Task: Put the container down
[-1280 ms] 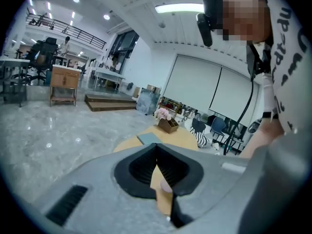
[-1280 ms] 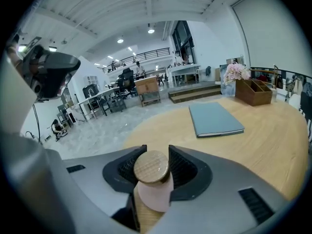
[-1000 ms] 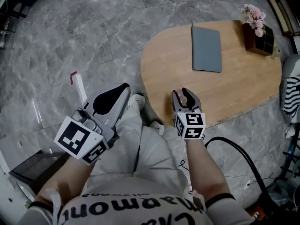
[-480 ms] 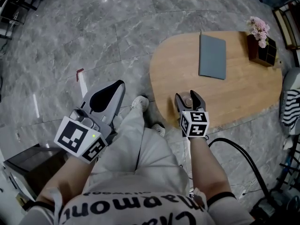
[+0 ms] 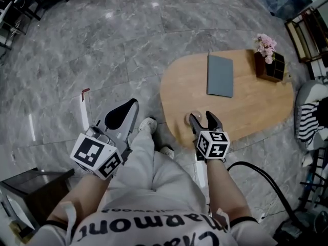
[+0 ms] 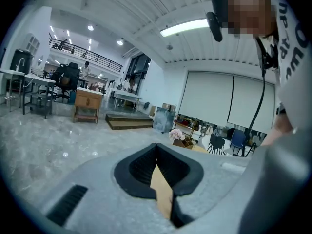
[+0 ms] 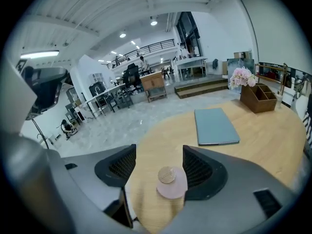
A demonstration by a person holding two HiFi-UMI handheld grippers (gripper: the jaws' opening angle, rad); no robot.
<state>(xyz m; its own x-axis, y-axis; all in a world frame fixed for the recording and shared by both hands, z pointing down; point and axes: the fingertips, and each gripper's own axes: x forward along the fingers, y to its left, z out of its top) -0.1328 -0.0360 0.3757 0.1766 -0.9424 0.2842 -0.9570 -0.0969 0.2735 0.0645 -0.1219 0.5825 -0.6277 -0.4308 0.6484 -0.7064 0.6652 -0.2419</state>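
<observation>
Resting on the near end of the wooden table (image 5: 246, 111), the container (image 7: 173, 184) is a small, pale pink, round pot capped by a flat, disc-shaped lid (image 7: 167, 175) of dull beige. In the right gripper view it appears in the gap between the jaws of the right gripper (image 7: 160, 152), nearer the right-hand pad. The jaws have just been opening and now stand wide apart, the pot released between them with neither pad pressing on it. In the head view the container (image 5: 189, 118) shows as a pale spot just beside the left jaw tip of the right gripper (image 5: 200, 117).

The left gripper (image 5: 132, 105) hangs over the floor, well apart from the table. Its ribbed black pads (image 6: 156, 147) meet at the tips, clenched on nothing.

Each gripper has a smooth grey shell with matte black jaw linings and carries a marker cube (image 5: 212, 144) printed in black-and-white squares.

The tabletop is a rounded, egg-like slab of light, fine-grained wood. On it lie a thin, flat, grey-blue rectangular slab (image 5: 220, 75) and, at the far end, a dark wooden box (image 5: 270, 65) with compartments, holding pink flowers (image 5: 265, 45).

The floor (image 5: 102, 45) is glossy grey veined stone laid in large tiles. A black cable (image 5: 261, 170) curves across it.
</observation>
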